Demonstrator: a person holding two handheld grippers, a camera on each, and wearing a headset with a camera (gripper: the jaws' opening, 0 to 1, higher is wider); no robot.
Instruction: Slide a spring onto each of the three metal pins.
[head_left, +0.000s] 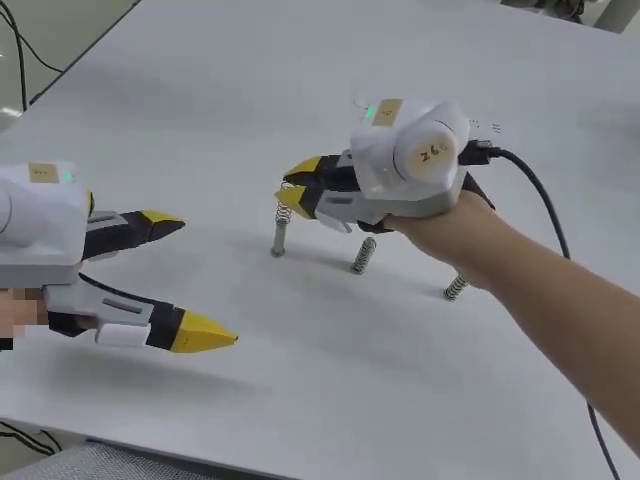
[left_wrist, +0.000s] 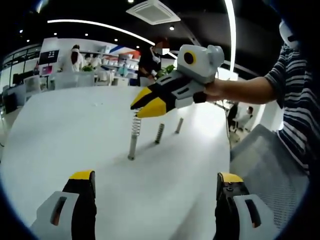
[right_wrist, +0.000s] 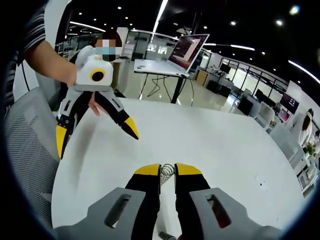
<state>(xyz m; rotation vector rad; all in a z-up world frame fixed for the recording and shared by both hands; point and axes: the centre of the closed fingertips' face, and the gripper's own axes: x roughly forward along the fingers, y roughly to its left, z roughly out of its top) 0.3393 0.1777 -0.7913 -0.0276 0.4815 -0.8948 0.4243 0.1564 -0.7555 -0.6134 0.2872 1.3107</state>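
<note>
My right gripper (head_left: 290, 185) is shut on a small coil spring (head_left: 284, 207), holding it at the top of the leftmost upright metal pin (head_left: 279, 238). In the right gripper view the spring (right_wrist: 168, 170) sits pinched between the yellow fingertips (right_wrist: 148, 171). The left gripper view has the spring (left_wrist: 135, 124) partway down over that pin (left_wrist: 132, 149). Two more pins stand to the right, each wrapped in a spring (head_left: 363, 255) (head_left: 455, 288). My left gripper (head_left: 196, 282) hangs open near the table's left front, apart from the pins and holding nothing.
The white table (head_left: 300, 90) is bare around the pins. A black cable (head_left: 545, 205) trails from the right gripper across the table's right side. A grey mesh chair (right_wrist: 30, 150) stands at the table's near edge, and people are in the background.
</note>
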